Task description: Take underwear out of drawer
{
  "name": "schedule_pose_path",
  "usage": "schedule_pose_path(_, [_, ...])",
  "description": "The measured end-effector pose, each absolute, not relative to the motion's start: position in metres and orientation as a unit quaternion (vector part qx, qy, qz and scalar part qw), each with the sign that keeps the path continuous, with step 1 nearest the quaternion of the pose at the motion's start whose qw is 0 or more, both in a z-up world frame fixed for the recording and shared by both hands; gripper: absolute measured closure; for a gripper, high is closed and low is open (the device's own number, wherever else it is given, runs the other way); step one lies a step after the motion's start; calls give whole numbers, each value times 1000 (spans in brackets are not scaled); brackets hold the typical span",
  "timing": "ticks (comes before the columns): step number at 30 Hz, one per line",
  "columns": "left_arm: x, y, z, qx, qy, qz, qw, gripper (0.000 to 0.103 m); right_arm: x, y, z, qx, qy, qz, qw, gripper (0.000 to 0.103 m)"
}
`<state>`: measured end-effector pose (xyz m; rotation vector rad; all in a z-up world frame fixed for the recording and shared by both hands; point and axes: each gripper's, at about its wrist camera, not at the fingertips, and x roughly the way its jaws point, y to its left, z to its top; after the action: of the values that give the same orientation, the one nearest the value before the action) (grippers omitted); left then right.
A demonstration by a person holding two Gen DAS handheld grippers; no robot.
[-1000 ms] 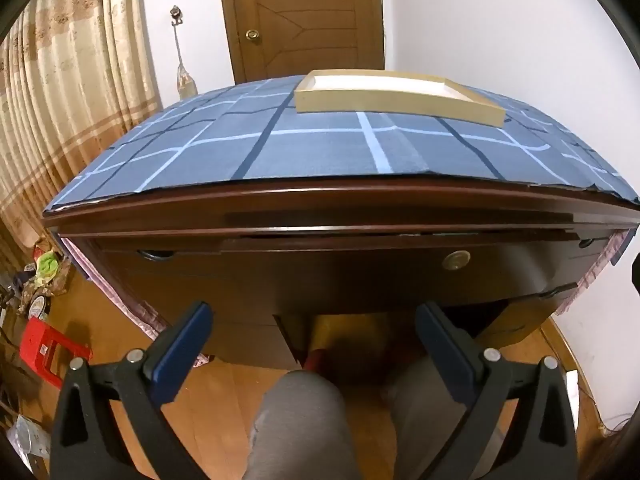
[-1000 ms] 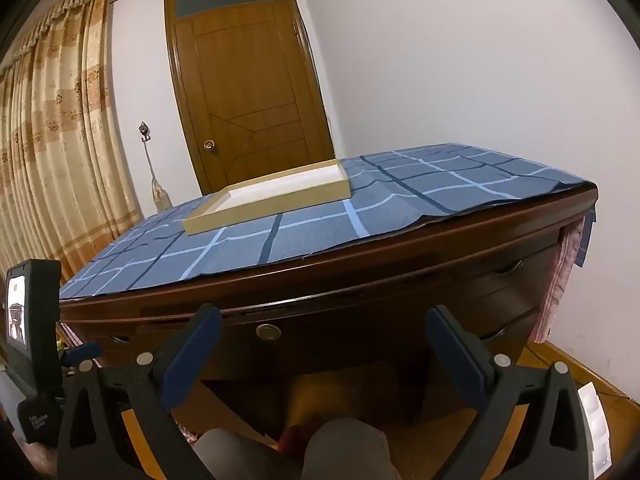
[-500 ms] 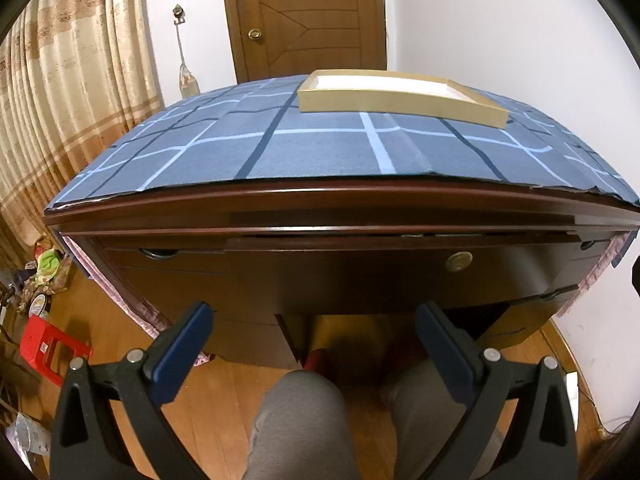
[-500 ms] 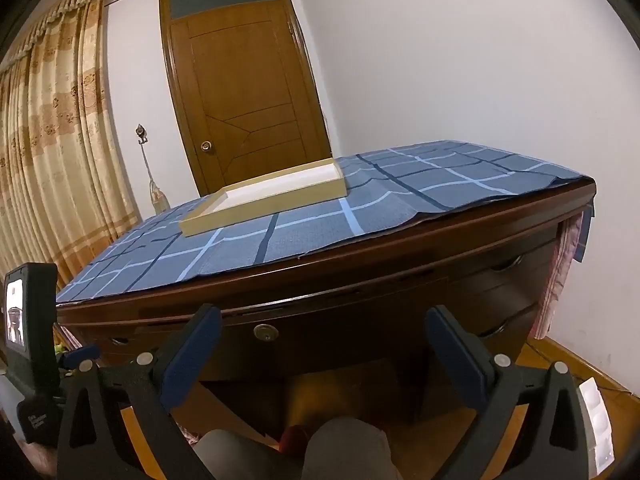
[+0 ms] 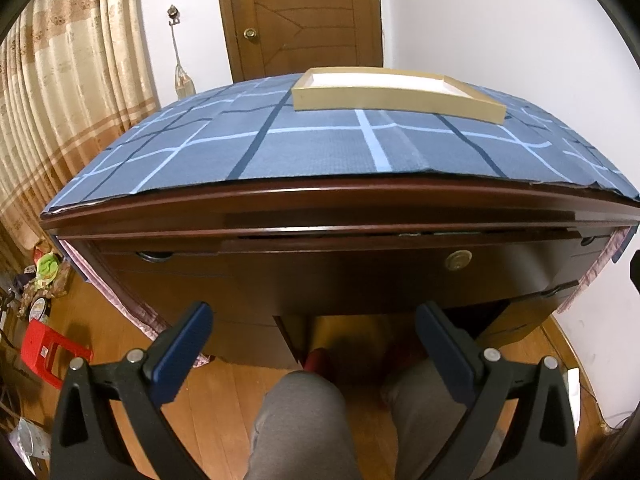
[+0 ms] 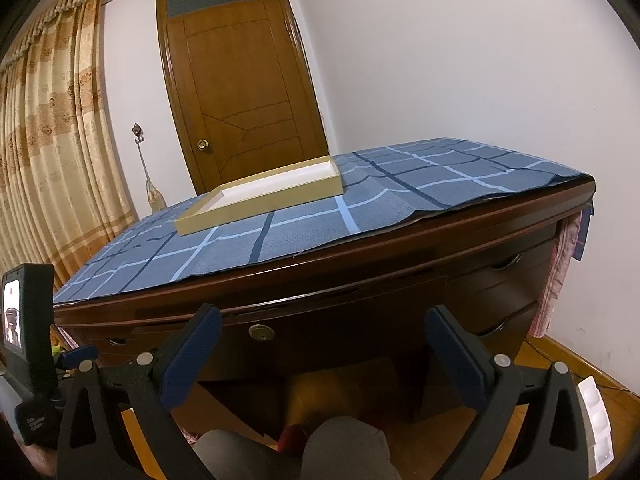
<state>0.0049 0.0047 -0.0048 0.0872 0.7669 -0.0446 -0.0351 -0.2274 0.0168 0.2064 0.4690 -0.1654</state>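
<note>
- While both jaws are spread wide and empty, the left gripper [image 5: 312, 330] and right gripper [image 6: 322, 332] are held before the closed drawer [image 5: 340, 268].
- No underwear is seen; a tray [image 6: 260, 196] is set on the checked cloth [image 5: 320, 148].

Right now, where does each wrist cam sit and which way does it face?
Left wrist: on the left gripper, low before the desk, facing its drawer front head-on; open jaws and grey-trousered knees show.
Right wrist: on the right gripper, further right, angled left across the desk toward the door; open jaws, left gripper's body at the edge.
Shared: wooden tray, blue checked cloth, brass lock.
</note>
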Motion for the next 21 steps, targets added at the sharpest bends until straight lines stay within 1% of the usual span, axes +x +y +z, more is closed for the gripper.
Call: schedule_pose_path(21, [6,3,-4,44,374,-20,926,0,-34,-229,18,101,232,-80,964,1])
